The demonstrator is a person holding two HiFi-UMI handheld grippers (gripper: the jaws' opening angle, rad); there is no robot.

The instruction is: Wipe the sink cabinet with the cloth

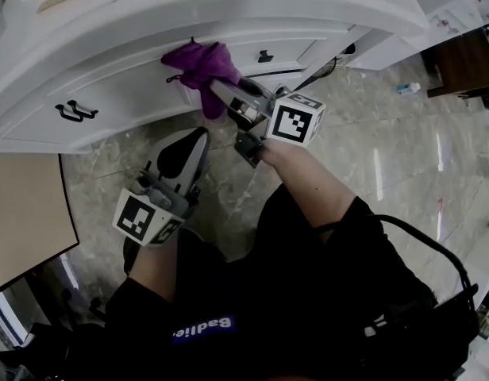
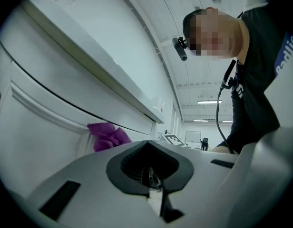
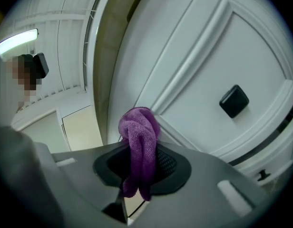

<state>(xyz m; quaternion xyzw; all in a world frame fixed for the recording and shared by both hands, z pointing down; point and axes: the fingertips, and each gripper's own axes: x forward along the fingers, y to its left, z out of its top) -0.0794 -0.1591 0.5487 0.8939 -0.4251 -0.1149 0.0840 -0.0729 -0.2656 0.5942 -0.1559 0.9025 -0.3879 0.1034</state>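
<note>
Though bunched, cloth between right jaws

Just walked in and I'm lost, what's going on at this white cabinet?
A person is working on the white sink cabinet with a hand-held gripper in each hand. The right hand-held gripper is shut on a purple cloth and holds it at a drawer front, near a small black knob. The left hand-held gripper hangs lower over the floor, jaws together and empty.
</note>
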